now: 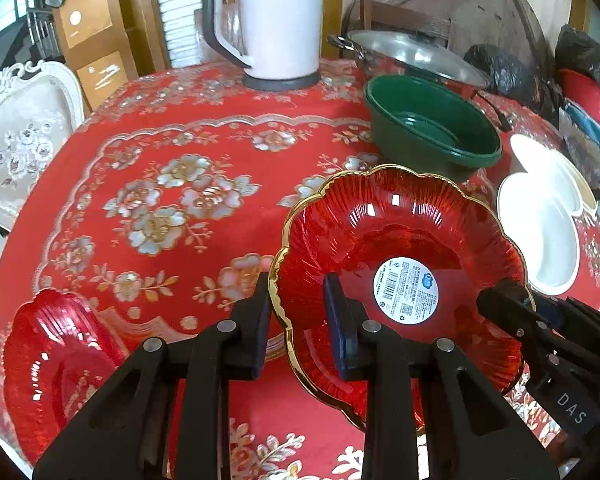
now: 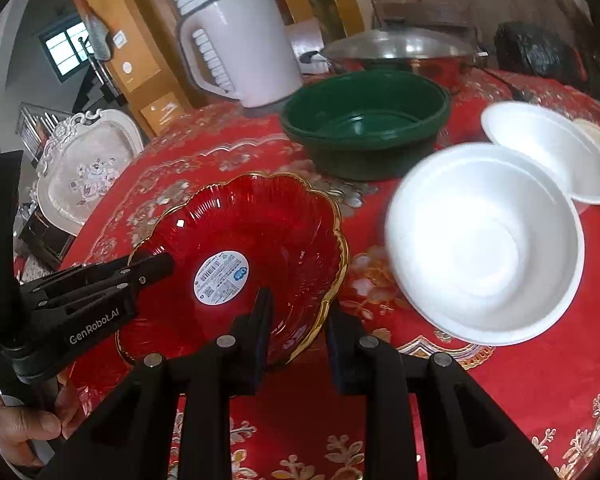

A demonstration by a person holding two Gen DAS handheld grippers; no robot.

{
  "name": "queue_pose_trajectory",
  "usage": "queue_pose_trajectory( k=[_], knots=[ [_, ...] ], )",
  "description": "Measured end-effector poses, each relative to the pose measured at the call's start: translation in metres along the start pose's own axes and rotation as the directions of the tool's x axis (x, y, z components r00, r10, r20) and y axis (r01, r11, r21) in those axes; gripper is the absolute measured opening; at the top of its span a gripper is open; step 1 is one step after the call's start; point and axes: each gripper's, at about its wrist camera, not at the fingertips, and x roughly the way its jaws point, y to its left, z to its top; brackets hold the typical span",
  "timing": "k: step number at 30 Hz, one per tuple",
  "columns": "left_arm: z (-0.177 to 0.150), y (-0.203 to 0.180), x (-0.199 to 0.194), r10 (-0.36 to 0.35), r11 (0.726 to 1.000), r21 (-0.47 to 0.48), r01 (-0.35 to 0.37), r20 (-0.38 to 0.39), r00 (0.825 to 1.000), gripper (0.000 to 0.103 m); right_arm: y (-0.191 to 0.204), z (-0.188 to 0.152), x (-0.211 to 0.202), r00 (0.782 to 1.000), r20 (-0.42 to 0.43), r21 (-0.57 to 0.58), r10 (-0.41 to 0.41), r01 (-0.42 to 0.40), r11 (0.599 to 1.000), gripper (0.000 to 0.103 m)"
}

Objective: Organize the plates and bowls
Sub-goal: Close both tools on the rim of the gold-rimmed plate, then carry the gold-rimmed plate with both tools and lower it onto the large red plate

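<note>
A red glass plate [image 1: 380, 232] with a scalloped gold rim and a round white label is held from both sides. My left gripper [image 1: 298, 292] is shut on its left rim, one finger outside and one inside. My right gripper [image 1: 500, 300] clamps the opposite rim. In the right wrist view the plate [image 2: 260, 224] has my right gripper [image 2: 300, 304] shut on its near right rim, and my left gripper [image 2: 156, 266] bites the far left edge. The plate looks slightly raised and tilted over the cloth. A second red plate [image 1: 56, 352] lies at the lower left.
A dark green bowl [image 2: 364, 120] stands behind the plate. Two white foam bowls [image 2: 484, 240] [image 2: 540, 148] sit to its right. At the back are a white jug [image 2: 248, 40] and a lidded steel pot [image 2: 400, 48]. A red flowered cloth [image 1: 160, 120] covers the round table. A hand [image 2: 20, 428] holds the left gripper.
</note>
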Motion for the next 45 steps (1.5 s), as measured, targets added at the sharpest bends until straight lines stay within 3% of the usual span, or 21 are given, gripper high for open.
queue_pose_trajectory(
  k=[14,27,45],
  knots=[
    [-0.019,0.052,-0.043,0.033,0.997,-0.072,-0.030,0.048,0.998,0.025,0.051,0.003,-0.005,0.998,0.010,-0.101,0.061,-0.060,0.993,0.024],
    [-0.058,0.125,-0.086,0.138,0.975,-0.184,-0.123,0.069,0.988,0.025,0.131,-0.004,0.008,0.989,-0.029,-0.238,0.147,-0.150,0.960,0.024],
    [-0.115,0.179,-0.093,0.173,0.937,-0.310,-0.159,0.019,0.985,0.025,0.197,-0.029,0.035,0.980,-0.123,-0.361,0.156,-0.190,0.913,0.027]
  ],
)
